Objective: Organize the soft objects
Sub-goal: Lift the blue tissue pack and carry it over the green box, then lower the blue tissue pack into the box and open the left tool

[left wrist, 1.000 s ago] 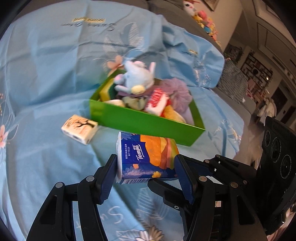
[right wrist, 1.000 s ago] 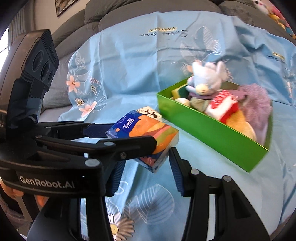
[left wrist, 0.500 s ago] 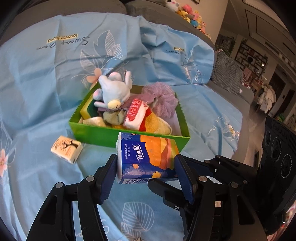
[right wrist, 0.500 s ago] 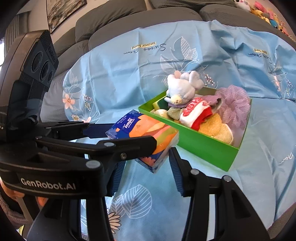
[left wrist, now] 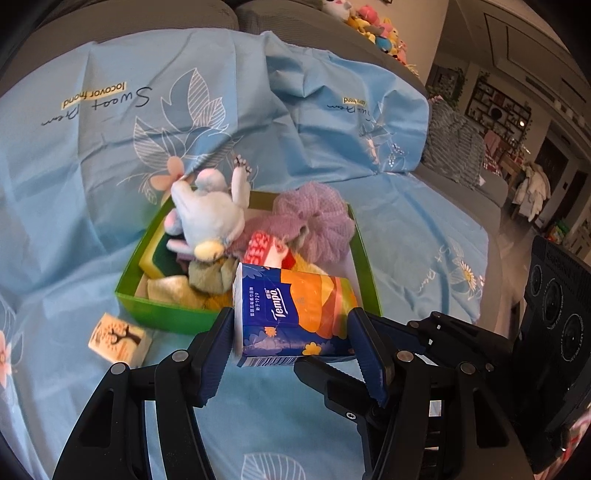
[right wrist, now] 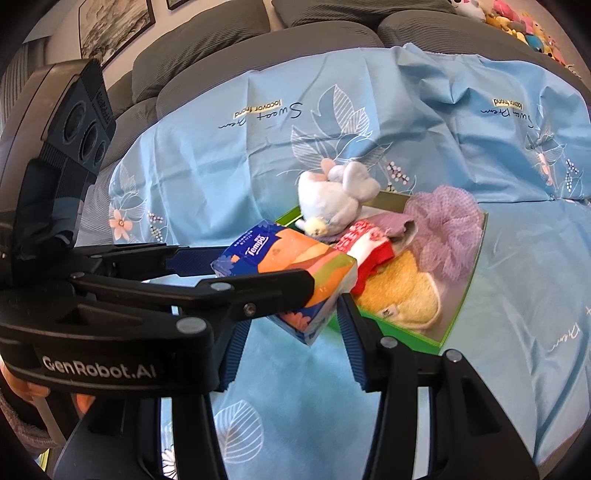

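Note:
A blue-and-orange Tempo tissue pack (left wrist: 295,306) hangs in the air over the near wall of the green box (left wrist: 166,314). My left gripper (left wrist: 291,317) is shut on its two ends. My right gripper (right wrist: 295,317) comes in from the side, its pads against the same pack (right wrist: 280,254), partly hidden behind the left gripper's arm. The box (right wrist: 461,295) holds a pale blue plush toy (left wrist: 210,218), a purple bath pouf (left wrist: 317,221), a red-and-white packet (left wrist: 262,247), a yellow cloth (right wrist: 399,291) and a yellow-green sponge (left wrist: 155,258).
A small beige tissue packet (left wrist: 118,338) lies on the light blue sheet (left wrist: 92,221), just left of the box's near corner. The sheet covers a grey sofa (right wrist: 221,44). Stuffed toys (left wrist: 373,29) line the sofa back at the far right.
Both grippers carried the tissue pack together up and toward the green box. The pack now overlaps the box's near wall; the box sits closer and more below the view.

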Demonstrator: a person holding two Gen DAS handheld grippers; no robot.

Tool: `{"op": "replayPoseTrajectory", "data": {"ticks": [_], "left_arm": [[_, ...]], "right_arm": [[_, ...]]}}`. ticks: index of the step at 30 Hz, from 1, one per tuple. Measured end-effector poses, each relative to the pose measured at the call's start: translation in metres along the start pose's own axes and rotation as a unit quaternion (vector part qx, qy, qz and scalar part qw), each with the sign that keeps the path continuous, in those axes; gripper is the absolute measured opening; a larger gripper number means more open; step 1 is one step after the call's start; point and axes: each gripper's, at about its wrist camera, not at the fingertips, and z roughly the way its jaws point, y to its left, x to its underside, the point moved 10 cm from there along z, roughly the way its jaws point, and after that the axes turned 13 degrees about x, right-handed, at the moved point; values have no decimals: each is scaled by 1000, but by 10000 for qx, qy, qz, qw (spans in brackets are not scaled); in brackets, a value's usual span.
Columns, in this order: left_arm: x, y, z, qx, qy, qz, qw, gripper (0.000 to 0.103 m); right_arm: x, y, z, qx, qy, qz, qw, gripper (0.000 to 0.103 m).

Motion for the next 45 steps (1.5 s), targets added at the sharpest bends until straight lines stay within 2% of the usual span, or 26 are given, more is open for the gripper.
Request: {"op": "replayPoseTrajectory", "data": {"ticks": [7, 14, 18, 29, 45], "left_arm": [[-36, 7, 16, 106, 6, -32, 9999, 63], [-86, 8, 33, 174, 15, 23, 9998, 63], [-99, 17, 52, 241, 141, -121, 9995, 63], [-63, 48, 101, 209, 620, -477, 9967, 63], [-53, 49, 117, -18, 834, -68, 9965, 63]], "right_arm": [[-28, -15, 16, 96, -72, -28, 9999, 47], [-74, -36, 31, 213, -125, -26, 9997, 47], [-87, -46, 45, 319, -34, -61, 9995, 47], [-51, -59, 94, 413, 658, -70, 9970, 47], [-38, -63, 109, 473, 935, -58, 9945, 48]]}}
